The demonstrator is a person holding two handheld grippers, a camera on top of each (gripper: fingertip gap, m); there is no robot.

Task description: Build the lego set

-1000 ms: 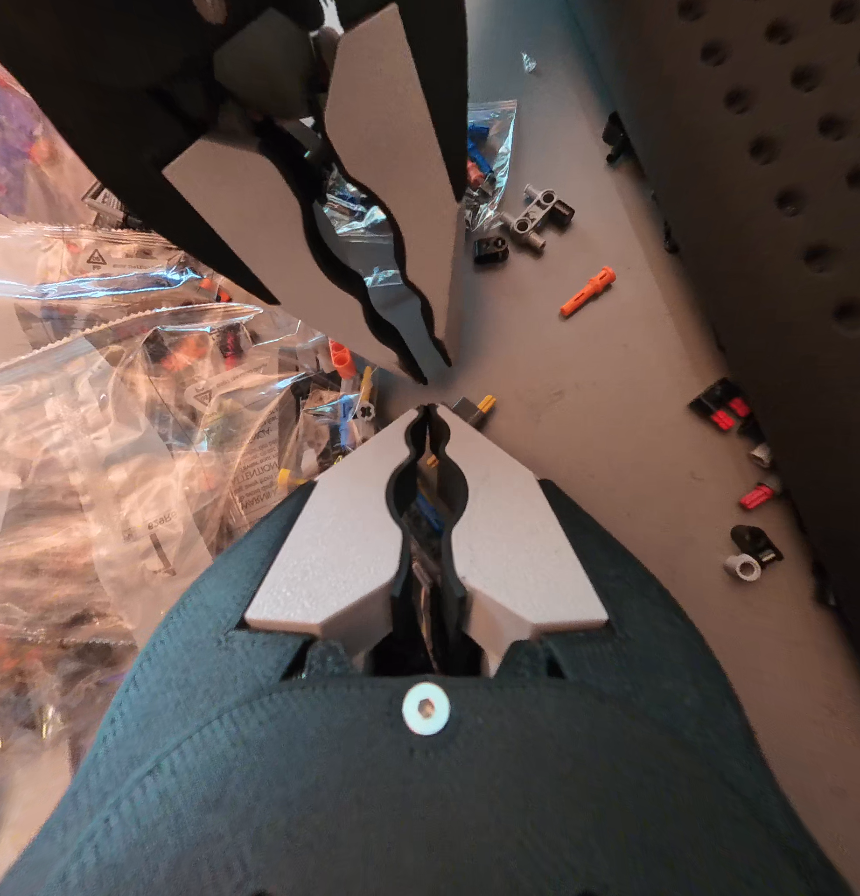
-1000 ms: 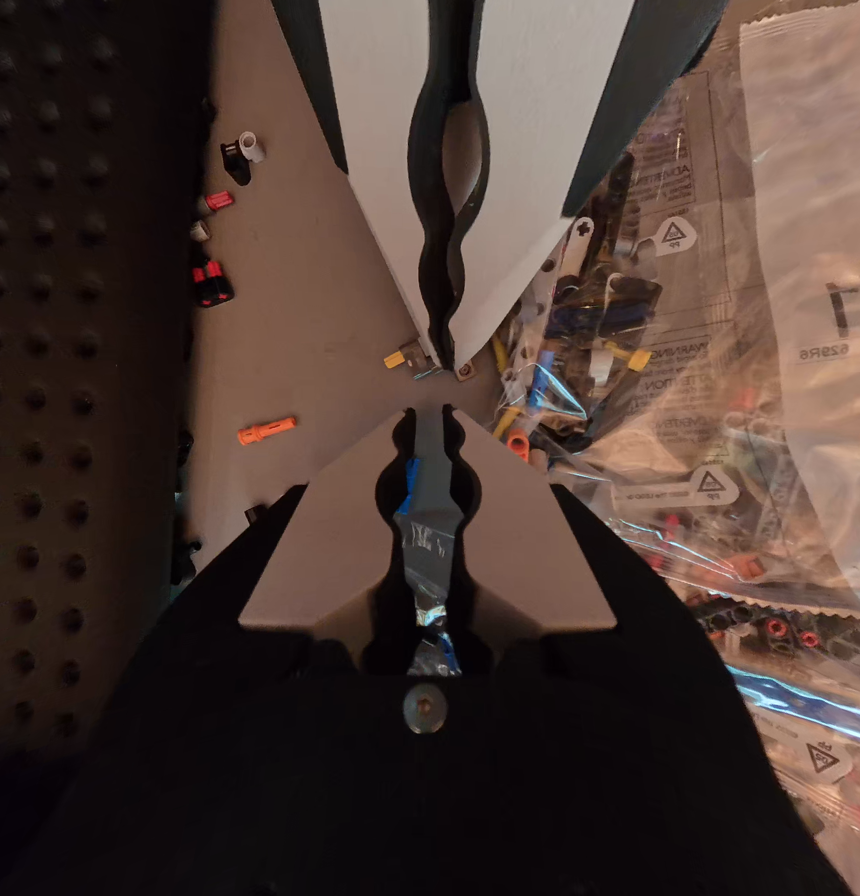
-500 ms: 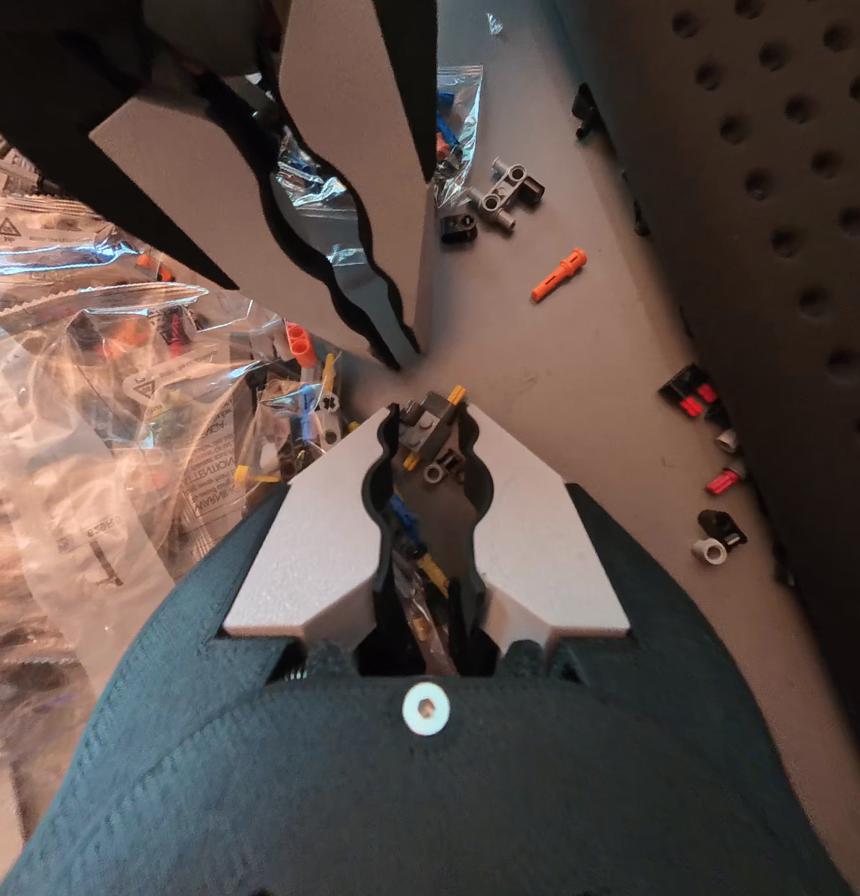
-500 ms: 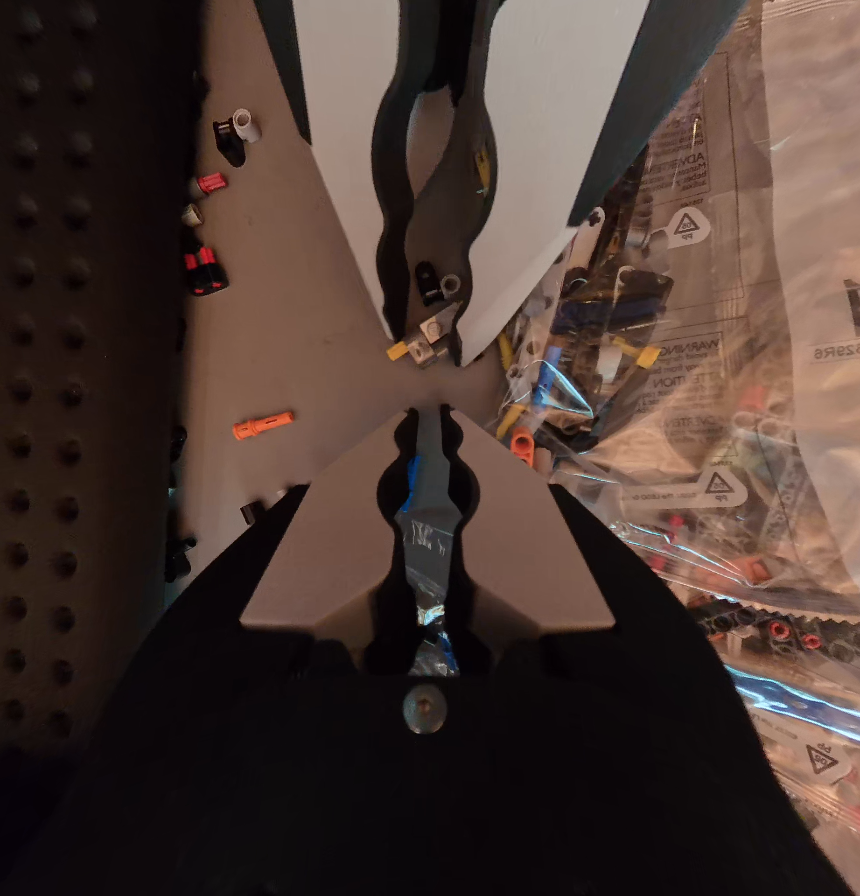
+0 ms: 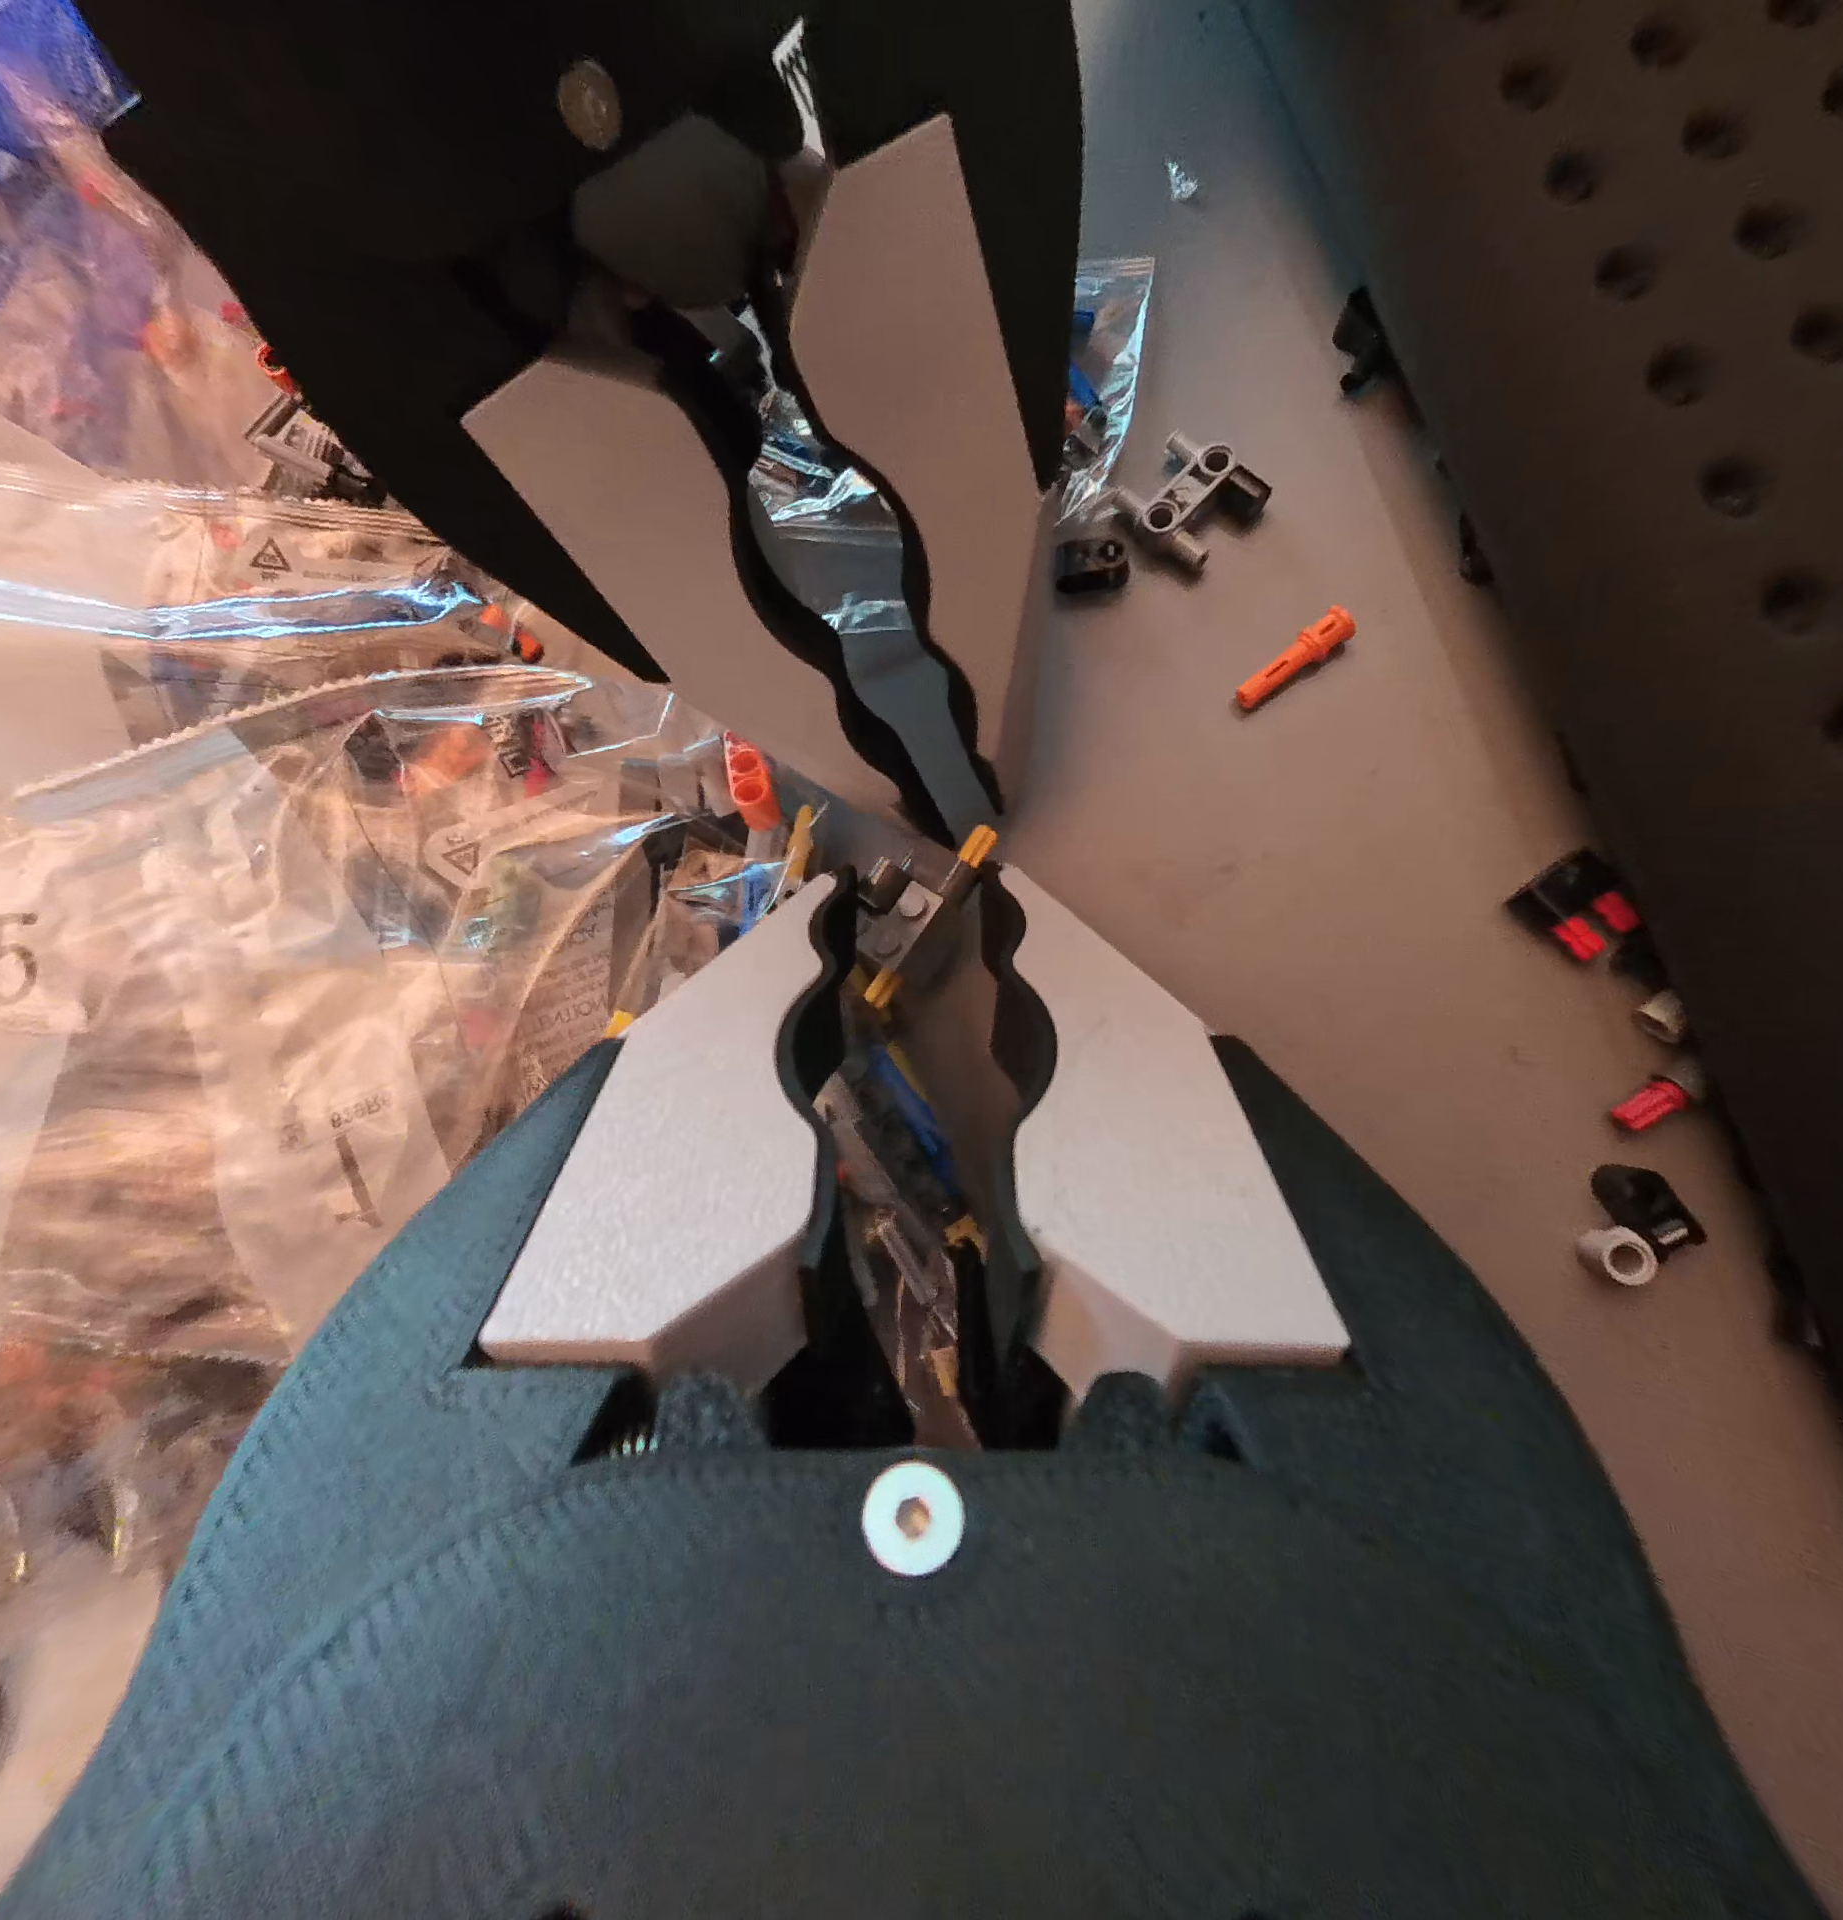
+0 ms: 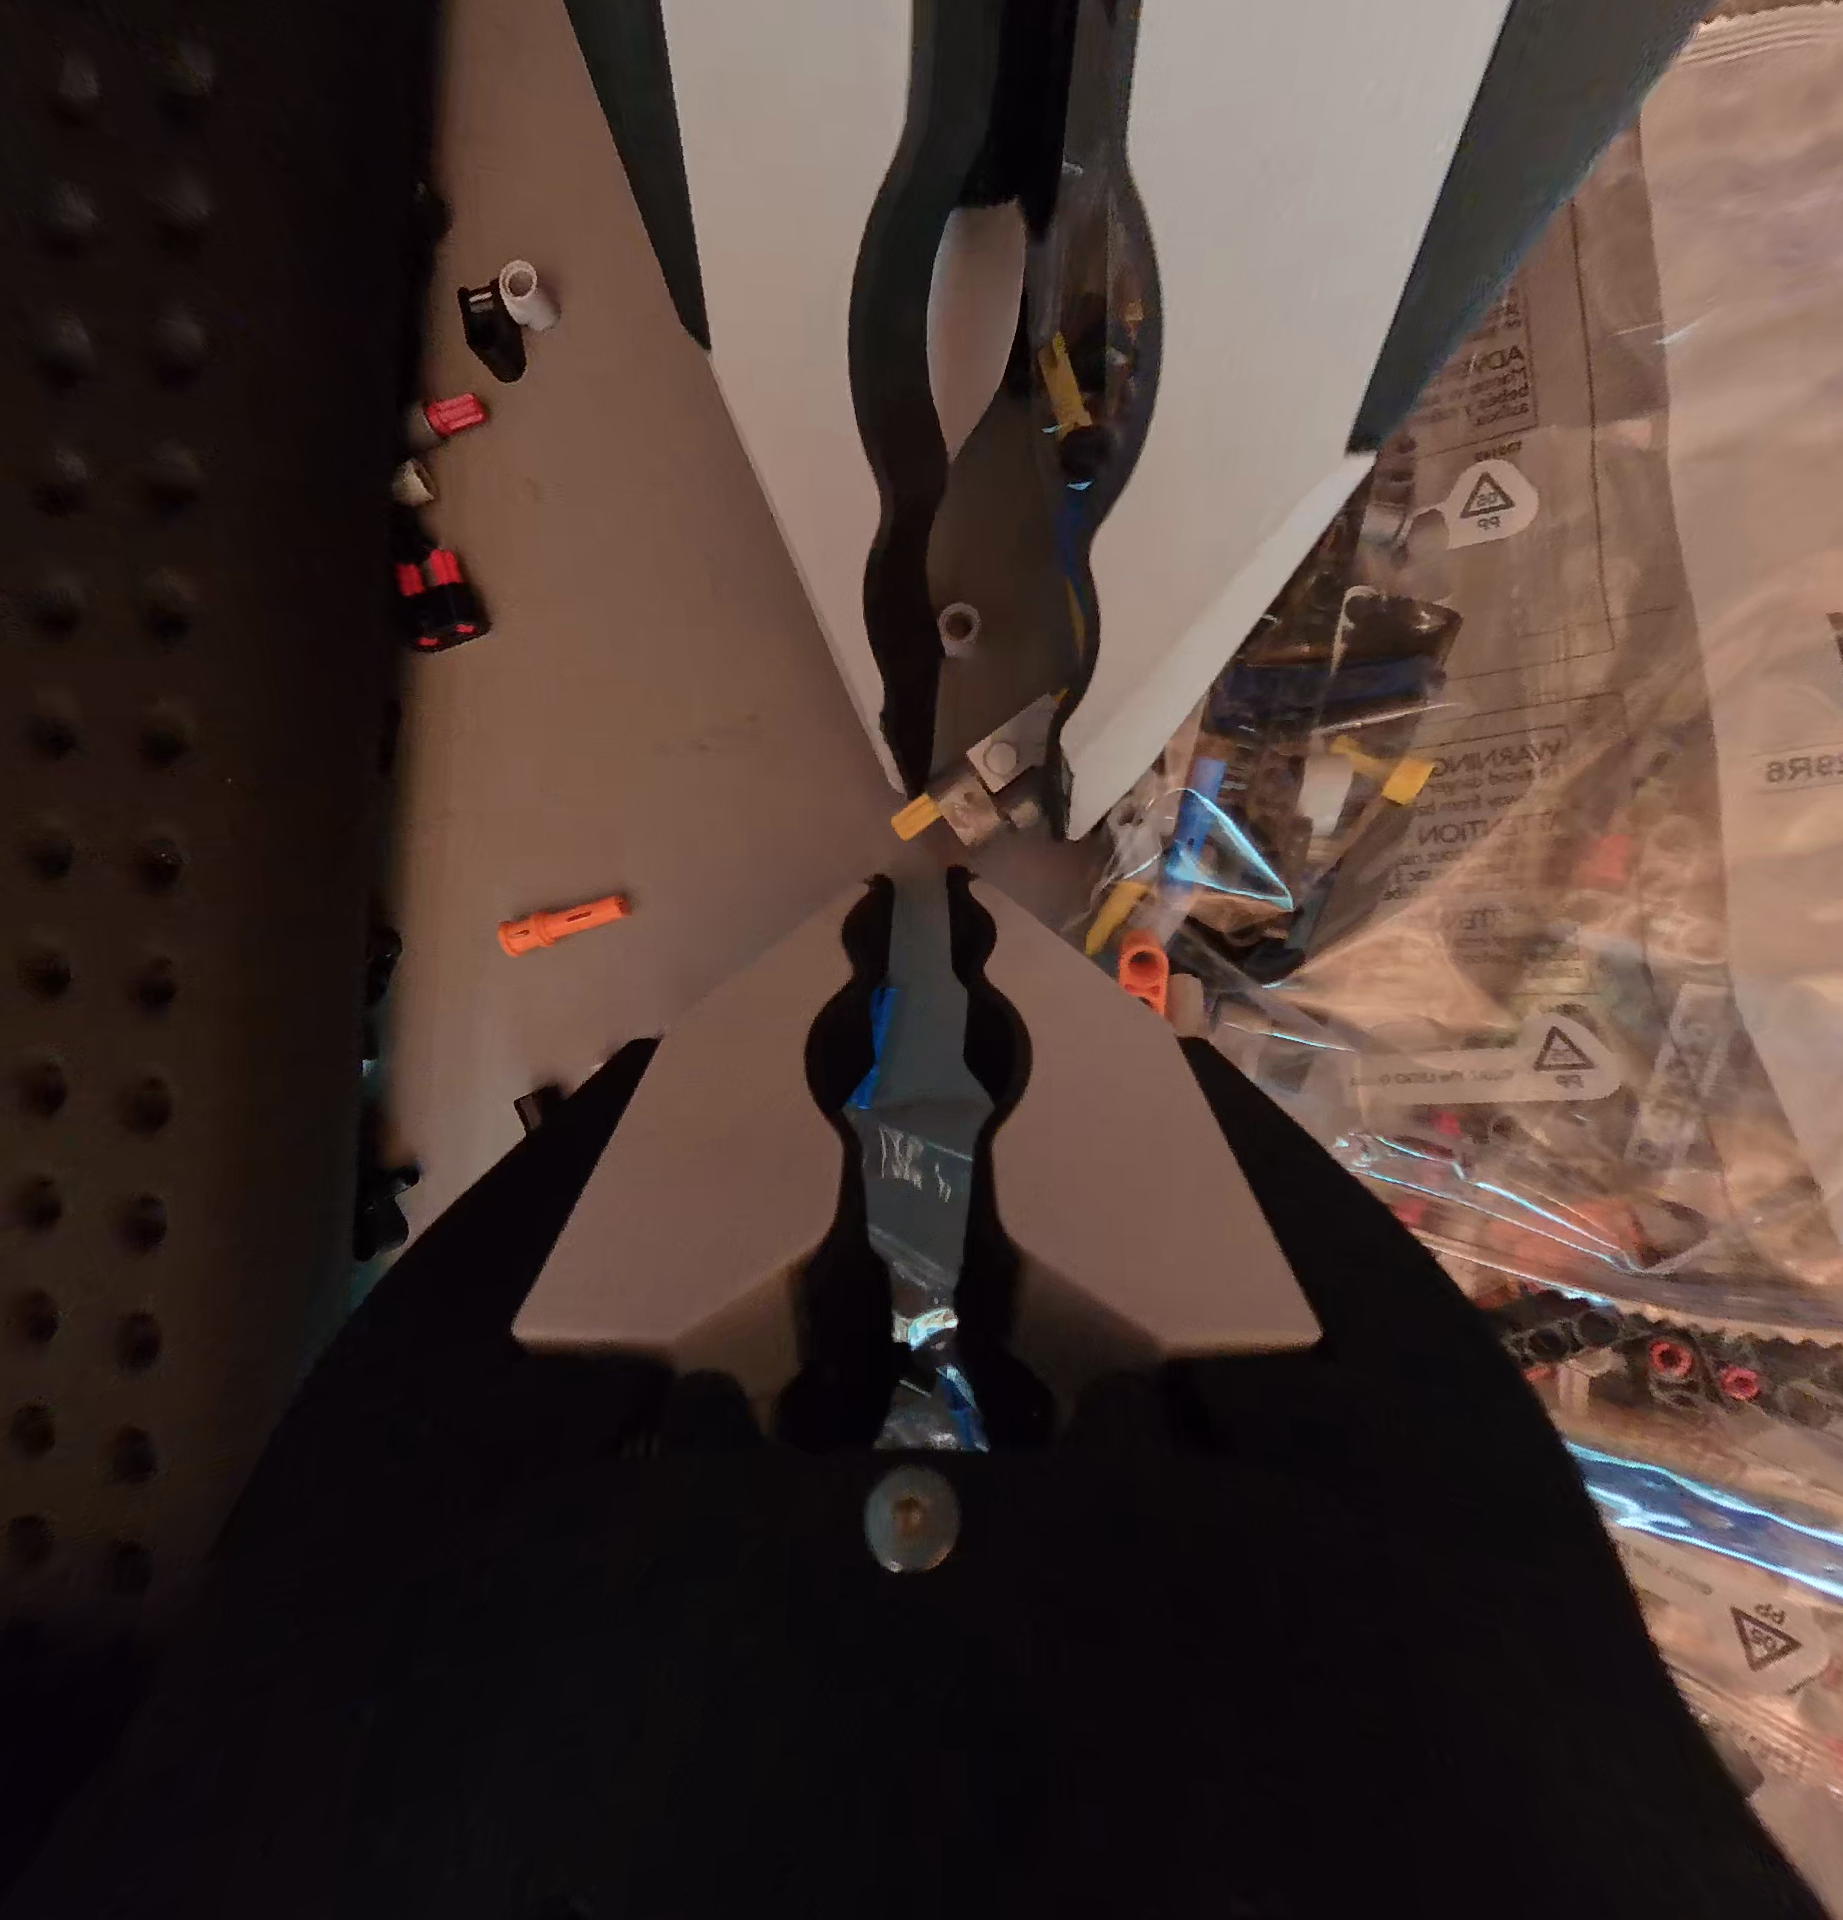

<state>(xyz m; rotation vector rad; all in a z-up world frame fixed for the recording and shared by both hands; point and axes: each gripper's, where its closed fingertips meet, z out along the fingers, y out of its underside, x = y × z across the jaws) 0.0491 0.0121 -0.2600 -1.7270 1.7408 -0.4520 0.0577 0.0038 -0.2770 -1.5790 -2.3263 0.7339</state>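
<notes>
A small grey Lego assembly with a yellow pin lies on the grey table. It sits between the tips of my left gripper, whose jaws are open around it. In the right wrist view the assembly shows at the left gripper's tips. My right gripper points at it from the opposite side, just short of the pin. Its jaws stand a narrow gap apart with nothing between them. It also shows in the left wrist view.
Clear bags of Lego parts are piled on one side. A dark perforated wall runs along the other. Loose parts lie on the table: an orange pin, a grey connector and red-and-black pieces. Only a small space, under 4 cm, lies between the two pairs of fingers. My right gripper's tips are some 6 cm from the orange pin. My left wrist view looks at it from another angle.
My left gripper was shut one second ago and has opened wide. The grey assembly now shows between its tips. The right gripper has kept its narrow gap and stayed close.
</notes>
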